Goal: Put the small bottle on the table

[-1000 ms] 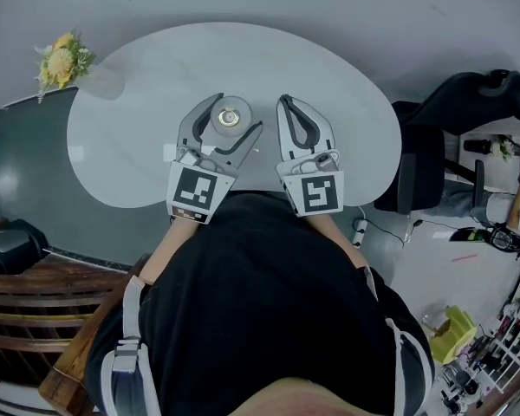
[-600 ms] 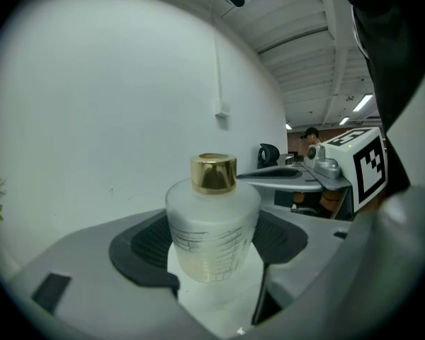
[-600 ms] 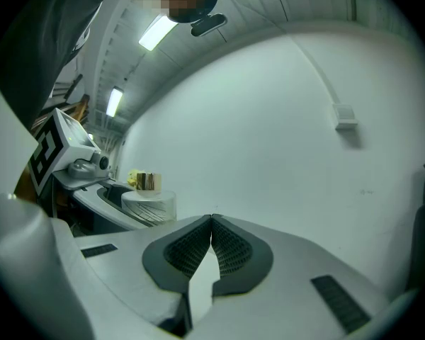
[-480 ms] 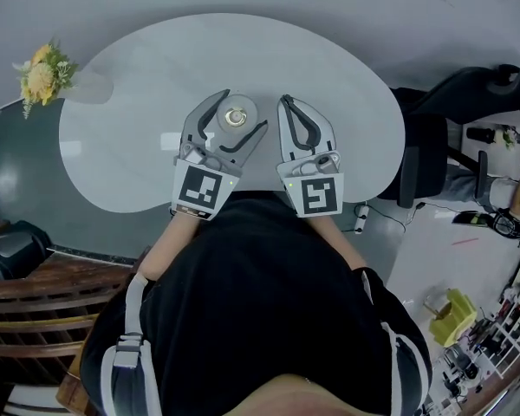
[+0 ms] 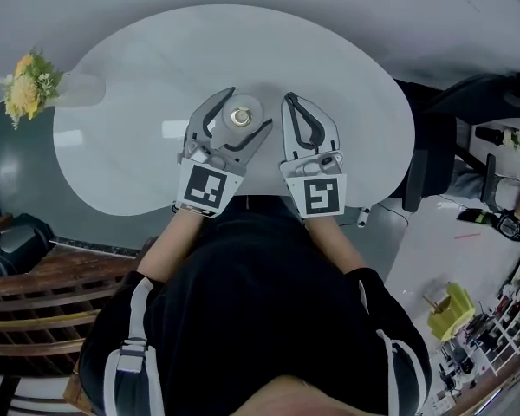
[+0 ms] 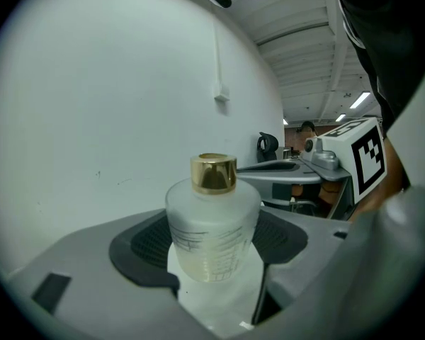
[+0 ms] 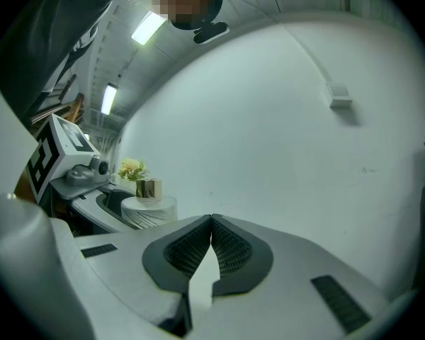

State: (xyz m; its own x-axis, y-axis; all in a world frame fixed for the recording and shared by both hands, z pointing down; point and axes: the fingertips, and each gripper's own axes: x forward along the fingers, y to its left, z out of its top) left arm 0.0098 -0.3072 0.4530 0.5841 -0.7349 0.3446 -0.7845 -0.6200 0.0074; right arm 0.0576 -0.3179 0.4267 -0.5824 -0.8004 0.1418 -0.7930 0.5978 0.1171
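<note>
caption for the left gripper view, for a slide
Frosted small bottle with a gold cap, upright between the jaws of the left hand-held gripper.

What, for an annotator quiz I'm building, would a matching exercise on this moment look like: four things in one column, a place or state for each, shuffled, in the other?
1. small bottle
2. left gripper
3. right gripper
4. flowers

a. jaws together, nothing between them
b. yellow, at the table's left edge in the head view
c. upright, gold cap
d. jaws apart, round the bottle

Pairs: 1-c, 2-d, 3-a, 4-b.
</note>
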